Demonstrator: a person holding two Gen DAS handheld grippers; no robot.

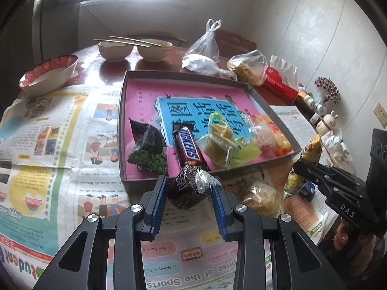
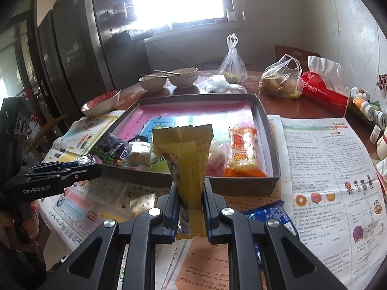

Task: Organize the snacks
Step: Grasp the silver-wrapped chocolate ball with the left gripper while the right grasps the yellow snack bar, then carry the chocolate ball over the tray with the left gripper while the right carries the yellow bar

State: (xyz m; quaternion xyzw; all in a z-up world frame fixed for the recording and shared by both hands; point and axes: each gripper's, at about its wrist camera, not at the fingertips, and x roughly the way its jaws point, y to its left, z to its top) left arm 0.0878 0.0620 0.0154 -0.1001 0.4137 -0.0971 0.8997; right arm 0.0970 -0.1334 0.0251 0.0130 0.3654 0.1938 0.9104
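My left gripper (image 1: 189,187) is shut on a round dark-wrapped snack (image 1: 187,186) with a clear twisted end, held just above the newspaper in front of the box. My right gripper (image 2: 189,191) is shut on a yellow snack packet (image 2: 187,154) that stands upright between the pads; the same yellow snack packet (image 1: 307,159) shows at the right of the left wrist view. The shallow grey box (image 1: 275,113) with a pink and blue bottom holds a green pea packet (image 1: 147,152), a Snickers bar (image 1: 188,148), clear-wrapped cakes (image 1: 217,145) and an orange packet (image 2: 243,151).
Newspaper (image 1: 48,145) covers the near table. A blue packet (image 2: 268,213) and a clear-wrapped snack (image 1: 260,195) lie in front of the box. Behind it stand bowls with chopsticks (image 1: 135,47), a red-rimmed bowl (image 1: 48,72), plastic bags (image 1: 205,48), a red tissue pack (image 2: 324,91) and small bottles (image 2: 370,111).
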